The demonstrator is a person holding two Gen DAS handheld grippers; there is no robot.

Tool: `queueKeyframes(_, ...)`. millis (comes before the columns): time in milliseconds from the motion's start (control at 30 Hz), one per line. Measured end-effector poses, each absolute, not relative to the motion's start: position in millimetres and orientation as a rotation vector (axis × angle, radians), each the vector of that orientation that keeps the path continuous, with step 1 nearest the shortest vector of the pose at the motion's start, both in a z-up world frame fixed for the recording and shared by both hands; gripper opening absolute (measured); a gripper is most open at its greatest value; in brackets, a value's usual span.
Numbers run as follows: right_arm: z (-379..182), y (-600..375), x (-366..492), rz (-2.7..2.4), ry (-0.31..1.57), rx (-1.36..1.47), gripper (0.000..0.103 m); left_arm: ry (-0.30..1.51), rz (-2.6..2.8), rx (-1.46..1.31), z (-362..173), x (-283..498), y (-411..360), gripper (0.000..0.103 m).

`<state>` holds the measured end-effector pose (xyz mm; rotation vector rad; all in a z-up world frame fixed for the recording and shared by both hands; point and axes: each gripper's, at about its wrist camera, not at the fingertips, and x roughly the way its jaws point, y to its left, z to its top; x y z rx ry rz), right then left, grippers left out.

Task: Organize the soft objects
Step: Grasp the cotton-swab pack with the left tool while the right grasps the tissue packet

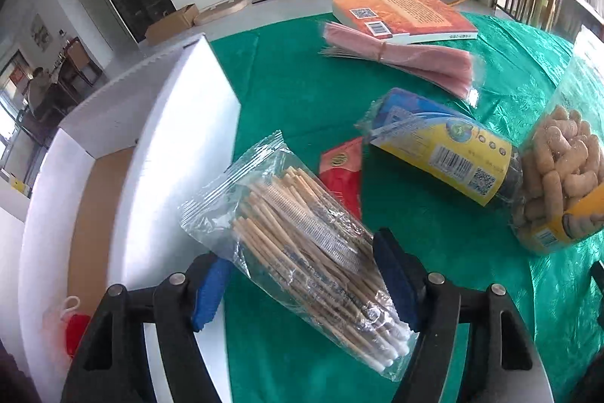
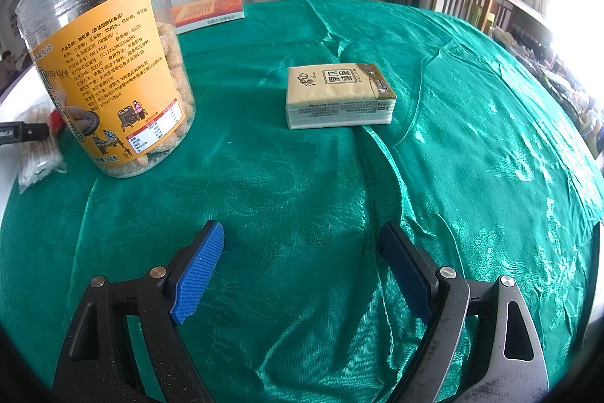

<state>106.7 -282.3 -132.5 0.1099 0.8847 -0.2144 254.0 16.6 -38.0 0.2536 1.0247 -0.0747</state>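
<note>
My left gripper (image 1: pixel 302 286) has its jaws clamped on a clear bag of wooden sticks (image 1: pixel 302 244), one blue pad on each side of the bag, whose sealed end tilts up toward 11 o'clock. The bag hangs above the green cloth of the desk (image 1: pixel 287 93), just beside the white wall of an open cardboard box (image 1: pixel 177 146) at 9 o'clock. Inside that box, low at 8 o'clock, lies something small, red and white (image 1: pixel 73 327); I cannot tell what it is. Behind the bag a red packet (image 1: pixel 341 172) lies flat on the cloth, partly hidden by the bag. At 2 o'clock a blue and yellow wrapped roll (image 1: pixel 445 153) lies on its side, its far end touching a clear snack jar (image 1: pixel 562 169) at 3 o'clock. Farther off at 1 o'clock a pink bundle in clear wrap (image 1: pixel 400 57) rests against an orange book (image 1: pixel 404 16).

My right gripper (image 2: pixel 302 270) has its jaws apart, with only green cloth between the pads. Straight ahead at 12 o'clock, well apart from the pads, a pack of tissues (image 2: pixel 339 95) lies flat on the desk. The snack jar (image 2: pixel 109 63) stands upright at 10 o'clock, and the orange book (image 2: pixel 209 12) lies behind it at 11 o'clock. At 9 o'clock, beside the jar, the bag of sticks (image 2: pixel 39 161) and a bit of the left gripper show at the edge.
</note>
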Motion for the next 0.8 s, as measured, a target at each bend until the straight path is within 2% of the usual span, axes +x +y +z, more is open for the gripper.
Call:
queueKeyframes(67,-132.5,-282.4,106.7,-0.214,0.885,0.110,0.087,1.018,-0.125,0.207,-30.1,248.0,23.6,0.076)
queueKeyframes(100,-132.5,-282.3,106.7,-0.214,0.884,0.110,0.087,1.019,-0.161,0.172,-28.0,243.2,24.6,0.087)
queueKeyframes(167,-132.4,-282.4,106.6,-0.214,0.884,0.110,0.087,1.037,-0.200,0.141,-35.6,239.1,19.4,0.099)
queueKeyframes(300,-132.3,-283.3,106.0,-0.207,0.880,0.116,0.087,1.024,-0.168,0.272,-59.0,238.5,-11.0,0.098)
queueKeyframes(333,-132.0,-285.9,105.2,-0.194,0.870,0.137,0.087,0.988,-0.143,0.315,-61.9,239.2,-17.8,0.094)
queueKeyframes(367,-127.1,-294.2,101.3,-0.173,0.837,0.201,0.086,0.956,-0.136,0.328,-61.0,237.3,-20.0,0.075)
queueKeyframes(467,-107.9,-337.1,77.5,-0.168,0.663,0.483,0.086,0.922,-0.170,0.266,-55.5,237.2,-13.2,0.043)
queueKeyframes(600,-107.9,-382.9,105.2,-0.204,0.719,0.624,0.087,0.940,-0.283,0.117,-40.3,229.4,10.3,0.029)
queueKeyframes(800,-112.6,-351.3,206.4,-0.078,0.977,0.279,0.086,0.921,-0.365,0.014,-6.4,207.7,33.4,0.026)
